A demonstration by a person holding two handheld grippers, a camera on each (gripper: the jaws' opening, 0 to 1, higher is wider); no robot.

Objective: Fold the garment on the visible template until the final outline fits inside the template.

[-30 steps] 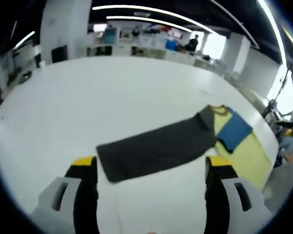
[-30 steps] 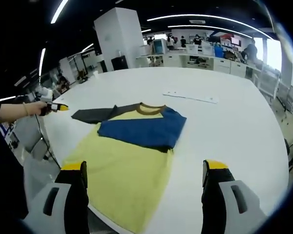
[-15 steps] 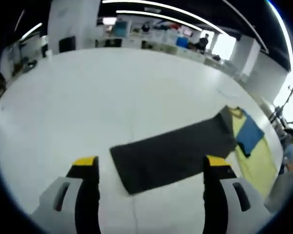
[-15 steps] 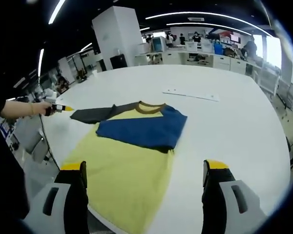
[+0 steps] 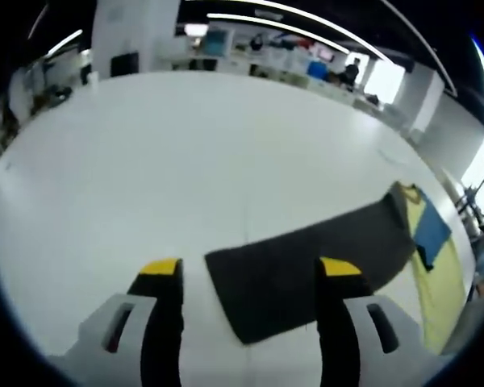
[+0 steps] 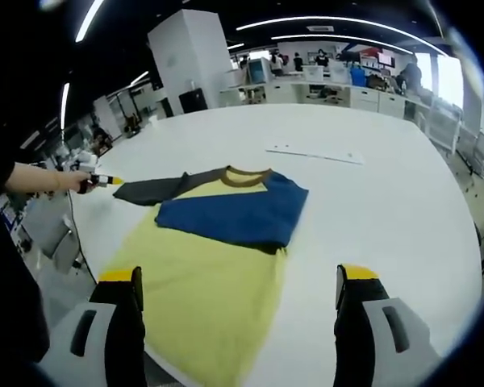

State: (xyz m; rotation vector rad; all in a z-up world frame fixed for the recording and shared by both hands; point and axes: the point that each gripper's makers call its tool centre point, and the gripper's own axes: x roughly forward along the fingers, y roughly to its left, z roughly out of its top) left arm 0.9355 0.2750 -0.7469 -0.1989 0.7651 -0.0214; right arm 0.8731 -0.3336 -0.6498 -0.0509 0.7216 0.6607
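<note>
The garment lies flat on the white table (image 6: 387, 185): a yellow body (image 6: 202, 282), a blue sleeve (image 6: 226, 214) folded across the chest, and a dark grey sleeve (image 5: 306, 258) stretched out sideways. My left gripper (image 5: 250, 268) is open just above the table, and the grey sleeve's cuff end lies between its yellow-tipped jaws. In the right gripper view that left gripper (image 6: 97, 179) shows small at the tip of the grey sleeve (image 6: 149, 189), held in a person's hand. My right gripper (image 6: 238, 276) hangs open over the yellow hem with nothing between its jaws.
A thin white strip (image 6: 315, 153) lies on the table beyond the collar. The table's near edge runs under the yellow hem, with chairs (image 6: 48, 234) past it at the left. Desks and people stand far behind.
The left gripper has moved in on the grey sleeve's end, which now lies larger between its jaws; the jaw gap looks slightly narrower. The right gripper view is almost unchanged.
</note>
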